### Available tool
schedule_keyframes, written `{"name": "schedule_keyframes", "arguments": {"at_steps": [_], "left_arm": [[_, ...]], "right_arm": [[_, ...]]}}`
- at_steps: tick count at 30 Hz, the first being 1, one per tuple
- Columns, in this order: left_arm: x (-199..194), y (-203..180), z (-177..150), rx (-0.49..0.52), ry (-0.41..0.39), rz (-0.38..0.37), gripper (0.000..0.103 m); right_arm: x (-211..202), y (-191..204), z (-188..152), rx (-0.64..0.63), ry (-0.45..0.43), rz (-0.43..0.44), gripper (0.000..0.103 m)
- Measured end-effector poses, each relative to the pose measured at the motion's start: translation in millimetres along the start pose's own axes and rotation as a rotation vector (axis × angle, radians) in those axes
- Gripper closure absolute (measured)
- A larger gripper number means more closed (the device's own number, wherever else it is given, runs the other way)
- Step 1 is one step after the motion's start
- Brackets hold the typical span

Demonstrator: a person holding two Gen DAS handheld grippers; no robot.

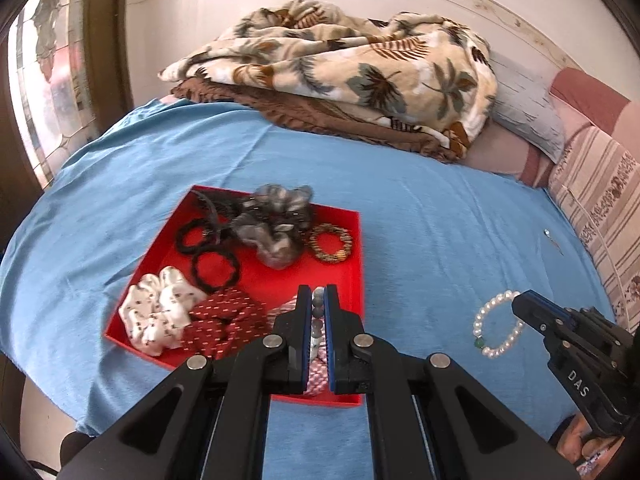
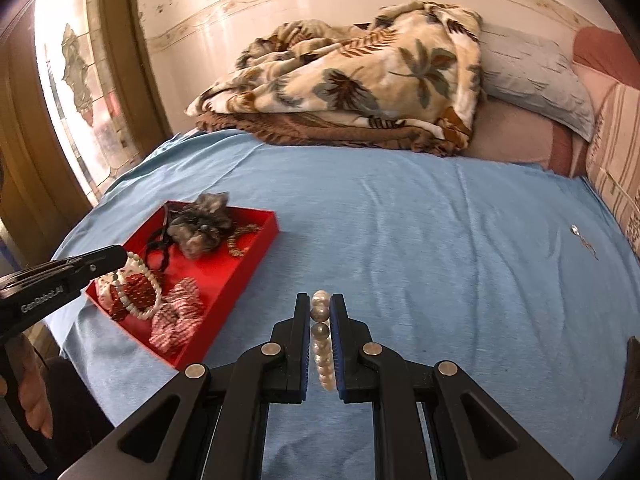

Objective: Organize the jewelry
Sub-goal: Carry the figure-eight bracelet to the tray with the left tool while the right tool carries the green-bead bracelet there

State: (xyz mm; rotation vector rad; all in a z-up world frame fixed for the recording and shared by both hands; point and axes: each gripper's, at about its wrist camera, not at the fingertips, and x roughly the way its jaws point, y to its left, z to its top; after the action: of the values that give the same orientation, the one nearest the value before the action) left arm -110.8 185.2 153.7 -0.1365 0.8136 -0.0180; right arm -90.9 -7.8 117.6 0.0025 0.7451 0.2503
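Two pearl bracelets, one pinched per hand-held gripper.

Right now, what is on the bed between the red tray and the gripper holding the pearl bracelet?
Nothing. Between the red tray and the right gripper, shut on its pearl bracelet, only bare blue sheet shows, clearest in the right wrist view.

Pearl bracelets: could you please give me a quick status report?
Left gripper and right gripper each shut on a pearl bracelet. Left one hangs over the red tray; right over blue sheet. Nothing in the way.
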Motion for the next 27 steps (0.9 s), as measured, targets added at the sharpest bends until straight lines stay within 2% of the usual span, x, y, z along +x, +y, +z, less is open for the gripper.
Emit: {"name": "schedule_keyframes", "arguments": {"at_steps": [18,21,27], "left_arm": [[-2.8,56.2,-9.3,-0.096,0.005,0.012,0.097],[-1.0,64.3,-5.6,-0.113,0.009,-0.012,0.097],[11.3,82.9,15.7,-0.14,0.012,-0.109,0.097]], "right_arm": [[11.1,78.2,13.7,-0.133,0.029,0.061,0.092],[14.5,86.5,17.3,-0.141,0.035,0.071,0.092],[21.5,100.3,27.7,-0.161,0.039,0.081,0.092]]}}
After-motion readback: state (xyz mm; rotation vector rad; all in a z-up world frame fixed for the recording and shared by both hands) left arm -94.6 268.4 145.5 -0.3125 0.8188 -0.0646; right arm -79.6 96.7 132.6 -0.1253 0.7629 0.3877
